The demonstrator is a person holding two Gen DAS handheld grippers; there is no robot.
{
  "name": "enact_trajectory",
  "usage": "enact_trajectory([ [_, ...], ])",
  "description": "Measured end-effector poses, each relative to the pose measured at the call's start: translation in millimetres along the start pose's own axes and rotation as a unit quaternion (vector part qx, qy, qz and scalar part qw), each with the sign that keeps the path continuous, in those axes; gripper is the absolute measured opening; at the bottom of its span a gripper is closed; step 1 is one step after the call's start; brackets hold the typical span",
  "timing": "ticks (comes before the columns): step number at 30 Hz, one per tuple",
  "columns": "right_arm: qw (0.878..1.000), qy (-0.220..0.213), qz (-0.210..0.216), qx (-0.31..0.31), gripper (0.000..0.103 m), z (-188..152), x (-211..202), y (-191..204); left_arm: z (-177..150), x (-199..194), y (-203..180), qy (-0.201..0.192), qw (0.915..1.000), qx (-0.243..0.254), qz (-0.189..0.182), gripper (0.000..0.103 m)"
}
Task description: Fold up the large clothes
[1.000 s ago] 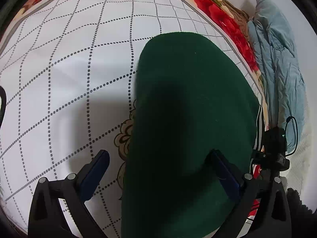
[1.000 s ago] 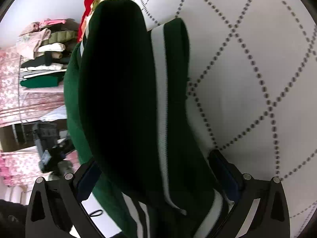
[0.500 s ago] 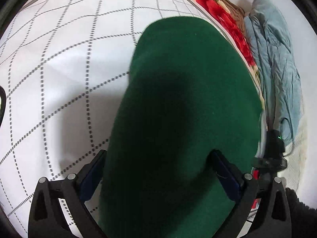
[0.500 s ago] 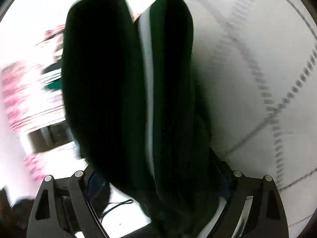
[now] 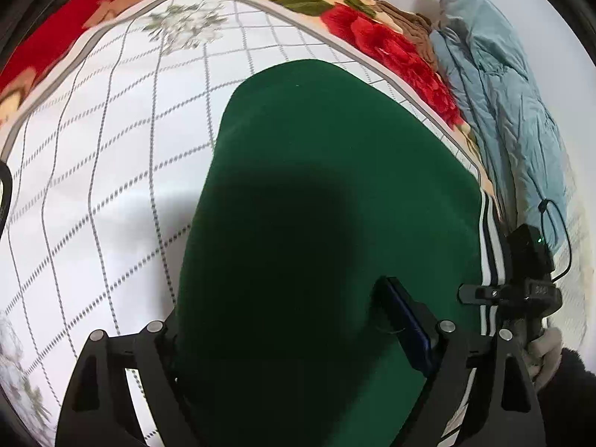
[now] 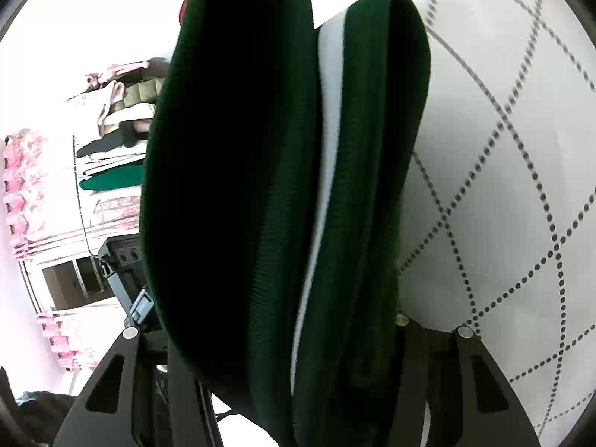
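A folded dark green garment (image 5: pixel 316 193) with white side stripes fills the middle of the left wrist view, over the white quilted bed. My left gripper (image 5: pixel 294 335) is shut on its near edge; the cloth hides the left finger, the blue pad of the right fingertip (image 5: pixel 406 320) shows. In the right wrist view the same green garment (image 6: pixel 260 186) hangs in thick folds with a white stripe between them. My right gripper (image 6: pixel 283 342) is shut on it, fingertips buried in cloth. The right gripper also shows in the left wrist view (image 5: pixel 521 290) at the garment's striped edge.
The bed cover (image 5: pixel 93 186) is white with a dotted diamond grid and a red floral border (image 5: pixel 387 44). A light blue padded quilt (image 5: pixel 514 119) lies along the far right. A stack of folded clothes (image 6: pixel 119 141) and pink curtains (image 6: pixel 26 193) stand beyond the bed.
Both grippers have closed further on the green garment. The left view has pulled back and shows more of the bed; the right gripper has lifted its folds.
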State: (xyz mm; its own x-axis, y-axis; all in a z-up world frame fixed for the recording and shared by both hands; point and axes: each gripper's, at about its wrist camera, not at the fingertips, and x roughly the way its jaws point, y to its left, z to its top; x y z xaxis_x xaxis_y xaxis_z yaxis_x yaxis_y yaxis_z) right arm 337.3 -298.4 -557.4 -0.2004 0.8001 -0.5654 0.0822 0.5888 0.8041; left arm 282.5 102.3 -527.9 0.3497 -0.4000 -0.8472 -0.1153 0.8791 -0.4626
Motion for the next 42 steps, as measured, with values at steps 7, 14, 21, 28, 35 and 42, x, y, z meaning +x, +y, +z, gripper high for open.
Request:
enact_trajectory([
  [7,0.999,-0.035,-0.002,-0.010,0.056,30.6,-27.0,34.7,63.1,0.0,-27.5,-0.014,0.9994,0.026,-0.019,0.087],
  [14,0.997,-0.075,0.003,-0.027,0.056,122.1,-53.9,84.6,155.4,6.3,-57.7,-0.041,0.9969,0.058,-0.035,0.087],
  [21,0.996,-0.082,0.004,-0.035,0.056,258.6,-42.4,119.0,248.5,38.7,-55.9,-0.053,0.9952,0.078,-0.028,0.087],
  [28,0.998,-0.052,-0.002,-0.032,0.056,409.3,-5.5,121.5,327.1,93.2,-24.0,-0.047,0.9974,0.053,-0.009,0.087],
  [35,0.999,-0.021,-0.034,-0.028,0.056,497.9,12.2,124.0,352.5,132.7,-5.7,-0.025,0.9981,0.054,0.015,0.087],
  [42,0.996,-0.053,-0.065,-0.009,0.058,469.1,10.1,125.6,340.2,134.2,-7.4,-0.016,0.9967,0.077,0.019,0.091],
])
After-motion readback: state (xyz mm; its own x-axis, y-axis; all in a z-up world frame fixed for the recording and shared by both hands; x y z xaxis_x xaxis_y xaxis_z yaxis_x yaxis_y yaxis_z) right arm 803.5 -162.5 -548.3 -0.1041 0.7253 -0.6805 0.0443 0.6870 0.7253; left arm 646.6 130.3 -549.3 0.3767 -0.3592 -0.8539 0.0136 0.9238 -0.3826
